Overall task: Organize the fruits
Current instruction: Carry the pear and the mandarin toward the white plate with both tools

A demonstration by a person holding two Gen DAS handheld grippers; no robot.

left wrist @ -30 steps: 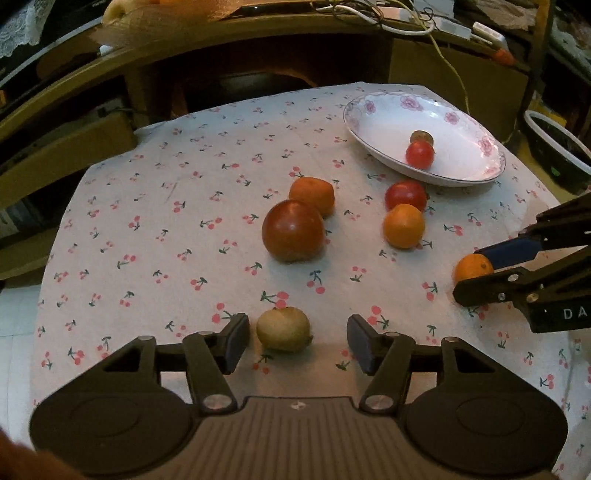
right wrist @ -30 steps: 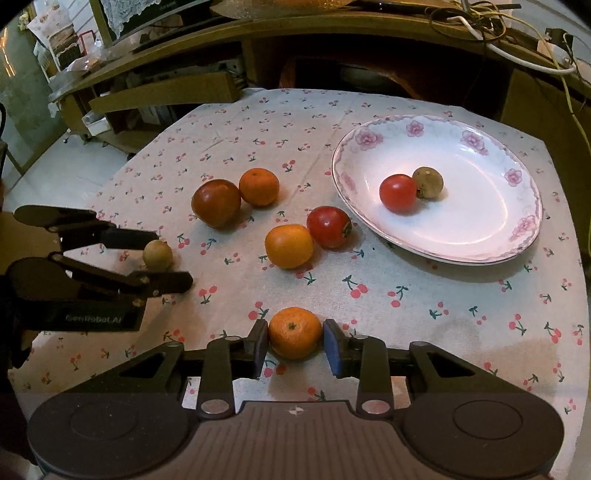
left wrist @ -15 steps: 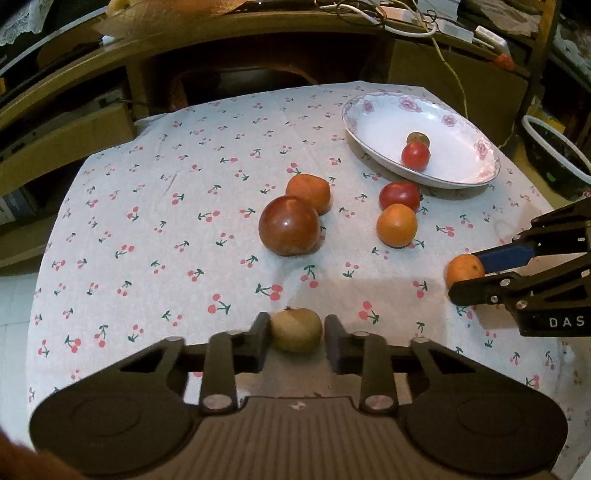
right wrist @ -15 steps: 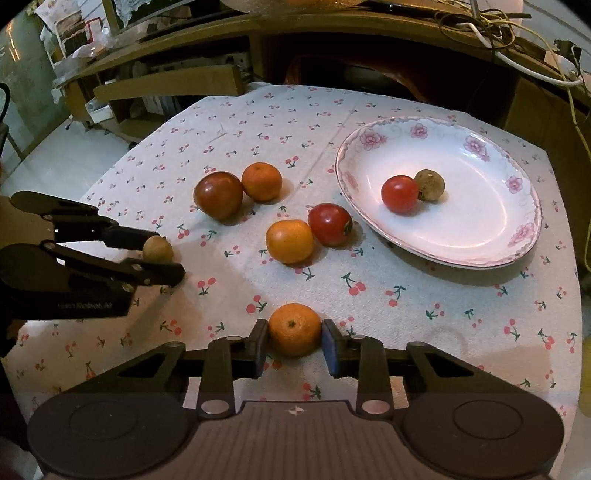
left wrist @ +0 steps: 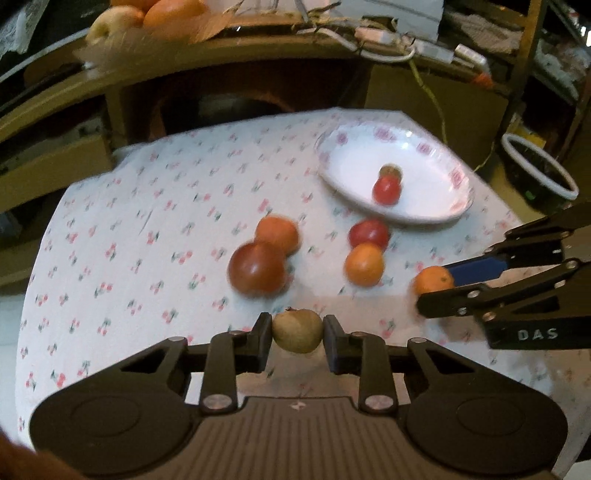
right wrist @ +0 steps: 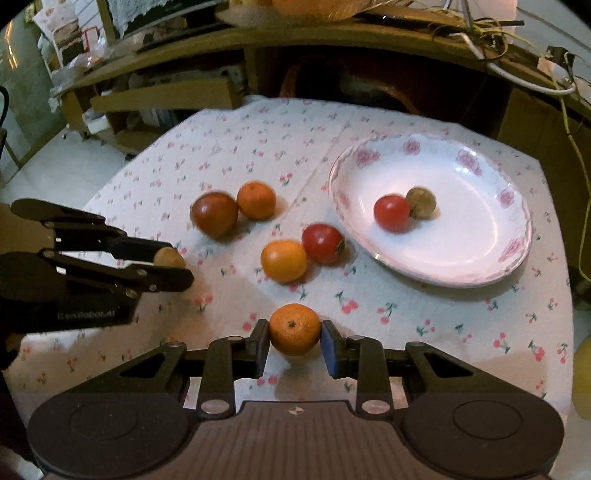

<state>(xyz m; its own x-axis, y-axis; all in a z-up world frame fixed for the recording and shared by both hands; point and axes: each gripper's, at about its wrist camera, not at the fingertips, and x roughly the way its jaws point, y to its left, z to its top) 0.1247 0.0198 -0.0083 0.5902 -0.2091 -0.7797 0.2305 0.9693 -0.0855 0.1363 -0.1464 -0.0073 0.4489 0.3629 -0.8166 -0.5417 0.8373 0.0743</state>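
My left gripper is shut on a brown kiwi and holds it just above the cloth. My right gripper is shut on a small orange, also lifted a little. The white floral plate at the far right holds a red tomato and a second kiwi. On the cloth lie a dark red tomato, an orange, another orange and a red tomato. The right gripper also shows at the right of the left wrist view, and the left gripper at the left of the right wrist view.
The table wears a white cherry-print cloth. A wooden desk with cables stands behind it. A basket of fruit sits on the desk. A white-rimmed bin stands at the right of the table.
My left gripper closed on the kiwi and lifted it off the cloth. My right gripper stayed shut on the orange and rose with it. Both views have tilted upward.
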